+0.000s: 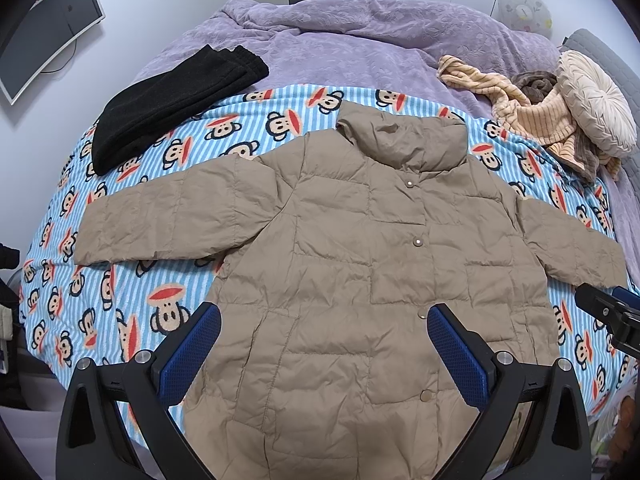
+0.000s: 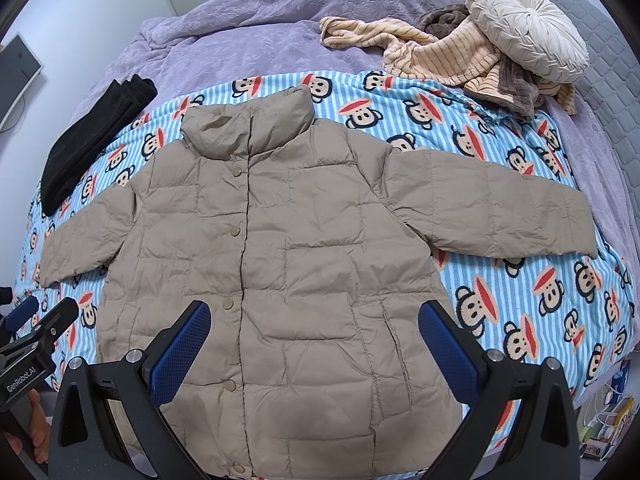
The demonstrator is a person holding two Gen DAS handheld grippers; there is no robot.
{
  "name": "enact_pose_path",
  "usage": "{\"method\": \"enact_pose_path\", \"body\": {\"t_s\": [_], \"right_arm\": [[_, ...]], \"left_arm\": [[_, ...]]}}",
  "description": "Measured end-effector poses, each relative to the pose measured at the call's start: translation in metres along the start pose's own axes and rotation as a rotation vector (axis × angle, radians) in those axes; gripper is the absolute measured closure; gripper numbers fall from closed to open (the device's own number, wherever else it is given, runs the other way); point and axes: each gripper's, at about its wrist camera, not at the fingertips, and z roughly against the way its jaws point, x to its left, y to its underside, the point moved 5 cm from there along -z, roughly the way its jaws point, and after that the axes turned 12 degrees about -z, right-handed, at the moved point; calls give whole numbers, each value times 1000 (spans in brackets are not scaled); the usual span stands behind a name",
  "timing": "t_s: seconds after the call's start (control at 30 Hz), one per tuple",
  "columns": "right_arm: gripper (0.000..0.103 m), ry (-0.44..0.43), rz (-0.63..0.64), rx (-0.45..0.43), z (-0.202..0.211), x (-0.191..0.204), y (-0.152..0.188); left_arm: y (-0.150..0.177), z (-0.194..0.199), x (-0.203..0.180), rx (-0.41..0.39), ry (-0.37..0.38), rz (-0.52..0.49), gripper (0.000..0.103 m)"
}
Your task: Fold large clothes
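A tan quilted jacket lies flat and face up on a blue striped monkey-print blanket, snaps closed, both sleeves spread out sideways, collar toward the far side. My left gripper hovers open above the jacket's lower front, nothing between its blue pads. My right gripper is likewise open over the lower front, holding nothing. Each gripper shows at the edge of the other's view: the right gripper by the right sleeve, the left gripper near the left sleeve cuff.
A folded black garment lies at the far left of the blanket. Striped beige and brown clothes and a round cream cushion sit at the far right. A purple duvet covers the bed behind.
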Motion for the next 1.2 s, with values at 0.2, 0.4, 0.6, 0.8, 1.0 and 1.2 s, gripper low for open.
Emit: {"method": "enact_pose_path", "body": {"t_s": [0.2,0.4,0.6,0.8,1.0,1.2], "right_arm": [[0,-1,0,0,0,0,0],[0,-1,0,-1,1,0,0],[0,-2,0,-1,2,2,1],[0,-5,3,-3,2,1,1],[0,-7,4,-1,2,0,2],[0,-9,9,-2,5,3,2]], "left_arm": [[0,0,0,0,-1,0,0],[0,0,0,0,-1,-1,0],[-1,0,0,1,0,-1,0],[-1,0,0,1,-1,-1,0],[0,0,3,1,-6,1,0],[3,-1,12,0,-10,8,0]]}}
